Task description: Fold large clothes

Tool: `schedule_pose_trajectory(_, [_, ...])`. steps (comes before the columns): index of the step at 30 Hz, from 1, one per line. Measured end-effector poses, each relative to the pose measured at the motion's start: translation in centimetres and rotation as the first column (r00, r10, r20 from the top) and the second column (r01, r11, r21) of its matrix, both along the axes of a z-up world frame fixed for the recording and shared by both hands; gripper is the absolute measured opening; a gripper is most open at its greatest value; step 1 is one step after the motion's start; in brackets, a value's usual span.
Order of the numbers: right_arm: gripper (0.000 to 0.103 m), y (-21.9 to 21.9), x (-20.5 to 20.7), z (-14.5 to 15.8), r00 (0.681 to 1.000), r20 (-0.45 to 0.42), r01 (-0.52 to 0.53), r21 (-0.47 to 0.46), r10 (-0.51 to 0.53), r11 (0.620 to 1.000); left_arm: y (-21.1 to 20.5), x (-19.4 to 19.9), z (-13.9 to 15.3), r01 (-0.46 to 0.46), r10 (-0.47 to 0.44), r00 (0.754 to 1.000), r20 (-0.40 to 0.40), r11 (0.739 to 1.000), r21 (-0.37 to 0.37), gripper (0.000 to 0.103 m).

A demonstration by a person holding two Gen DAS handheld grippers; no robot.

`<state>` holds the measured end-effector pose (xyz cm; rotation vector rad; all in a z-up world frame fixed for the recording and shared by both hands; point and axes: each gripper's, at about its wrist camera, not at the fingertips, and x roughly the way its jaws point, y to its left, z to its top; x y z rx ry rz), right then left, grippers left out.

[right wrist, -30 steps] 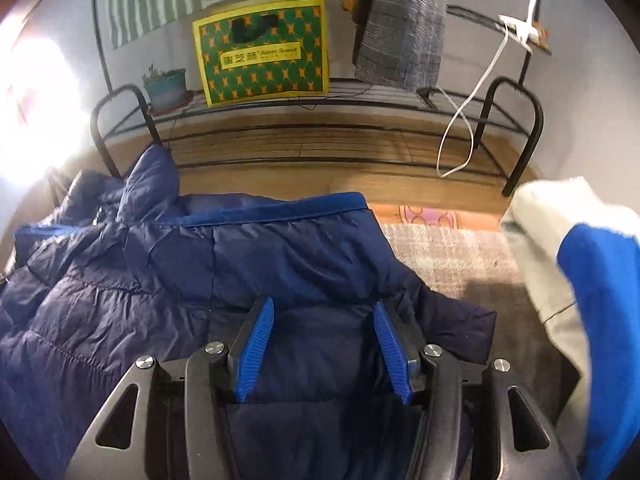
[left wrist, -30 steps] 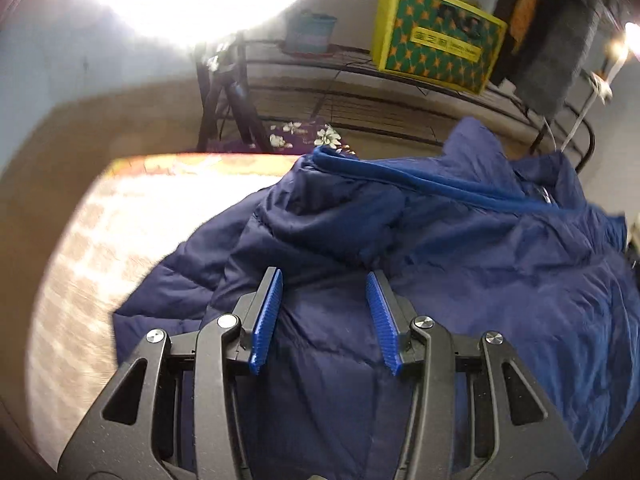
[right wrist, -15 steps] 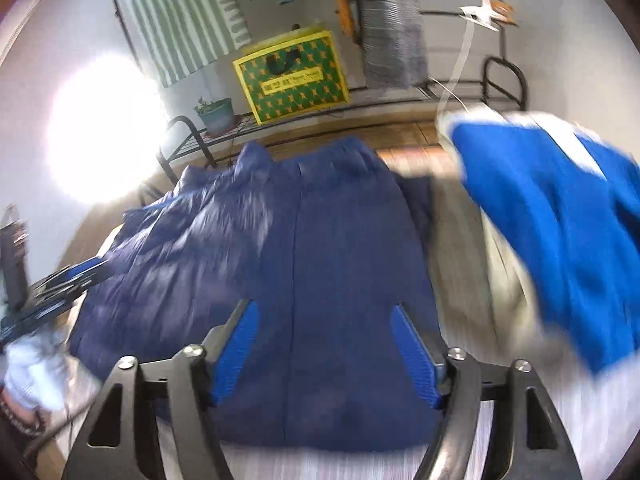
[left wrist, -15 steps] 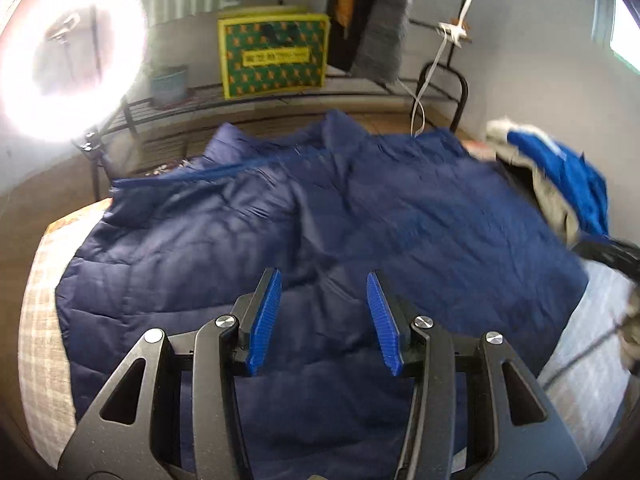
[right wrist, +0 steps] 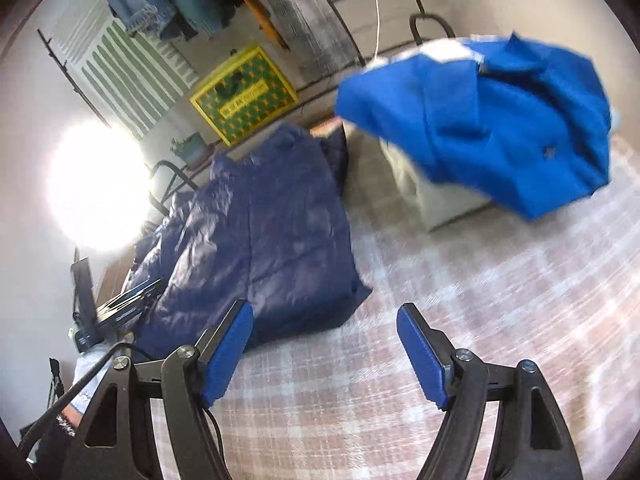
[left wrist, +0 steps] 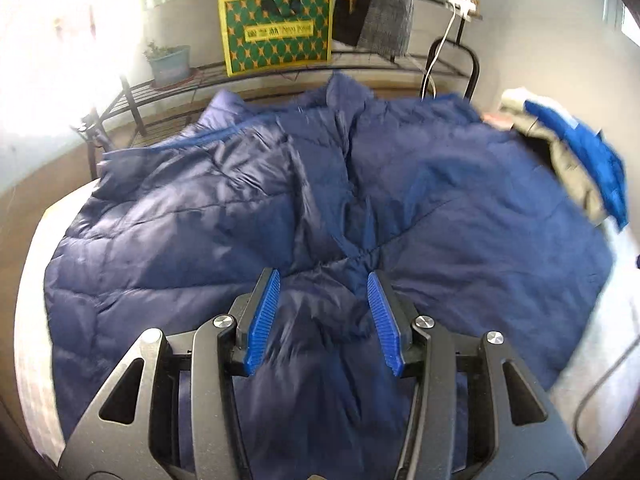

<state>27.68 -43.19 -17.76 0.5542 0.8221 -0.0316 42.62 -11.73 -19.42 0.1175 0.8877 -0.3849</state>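
A large navy quilted jacket (left wrist: 320,208) lies spread on the checked bedcover, collar toward the far rack. My left gripper (left wrist: 323,280) is open and empty, hovering low over the jacket's near middle. In the right wrist view the jacket (right wrist: 264,240) lies to the left, with the left gripper (right wrist: 132,300) at its left edge. My right gripper (right wrist: 324,316) is open and empty above the bedcover (right wrist: 460,300), just past the jacket's near right corner.
A bright blue garment on a pale one (right wrist: 500,120) is piled at the right; it also shows in the left wrist view (left wrist: 576,160). A metal rack (left wrist: 280,76) behind holds a yellow-green box (left wrist: 276,32) and a plant pot (left wrist: 168,64). A ring light (right wrist: 96,188) glares at the left.
Both grippers pulled back from the jacket. The right one swung right and now sits over bare bedcover, tilted. The left one faces the jacket's middle. Both stayed open.
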Motion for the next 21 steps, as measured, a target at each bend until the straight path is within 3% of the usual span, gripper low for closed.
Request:
schedule_pose_trajectory(8, [0.077,-0.1,-3.5,7.1,0.994,0.107,-0.019,-0.094,0.029,0.995,1.8,-5.8,7.7,0.014,-0.012,0.998,0.06,0.999,-0.038,0.047])
schedule_pose_trajectory(15, [0.077,0.2,-9.3,16.3,0.964,0.262,0.007,-0.228,0.054,0.974,2.5,-9.8,14.1,0.029,-0.02,0.991,0.129,0.997,-0.069,0.047])
schedule_pose_trajectory(18, [0.077,0.3,-11.7,19.0,0.943,0.328,0.028,-0.26,0.061,0.965,2.6,-10.7,14.4,0.038,-0.028,0.992,0.121,0.996,-0.084,0.047])
schedule_pose_trajectory(21, [0.077,0.4,-12.4,19.0,0.94,0.337,0.035,-0.257,0.056,0.966,1.8,-11.2,11.9,0.047,-0.04,0.995,0.087,0.996,-0.079,0.047])
